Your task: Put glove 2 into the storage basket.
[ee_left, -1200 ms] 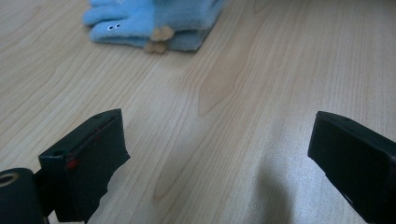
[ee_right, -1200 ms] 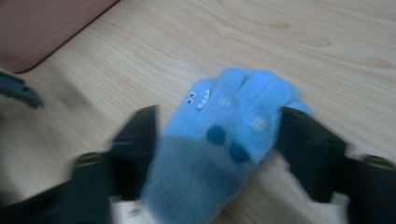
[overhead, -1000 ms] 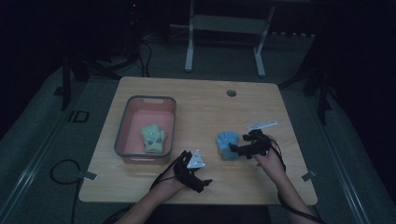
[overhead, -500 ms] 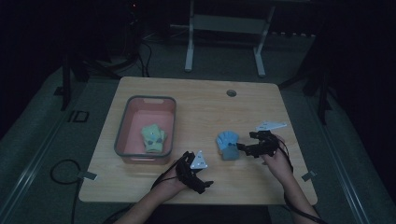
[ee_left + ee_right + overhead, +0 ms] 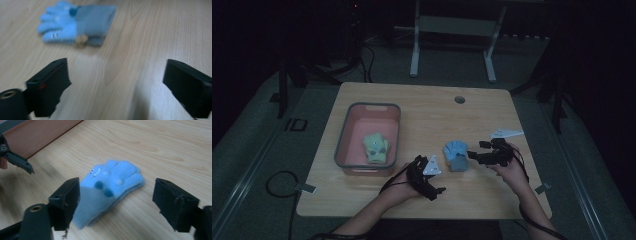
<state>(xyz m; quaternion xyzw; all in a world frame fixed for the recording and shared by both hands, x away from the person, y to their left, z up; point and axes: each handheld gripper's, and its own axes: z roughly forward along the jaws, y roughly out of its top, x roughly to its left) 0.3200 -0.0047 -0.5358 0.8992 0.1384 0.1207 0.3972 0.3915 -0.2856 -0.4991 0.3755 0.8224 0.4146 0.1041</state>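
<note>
Narrowed right tongs [image 5: 116, 202] around folded blue knitted gloves [image 5: 110, 188], not yet pinching; left tongs [image 5: 115, 85] spread, empty; needed closing next.

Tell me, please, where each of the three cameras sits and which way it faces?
High view: above the person's side, facing forward and down on the table; both forearms and grippers show.
Left gripper view: rides the left gripper, facing along its open jaws to the blue gloves.
Right gripper view: rides the right gripper, its jaws, just closing, astride the gloves.
All three share the gloves.
</note>
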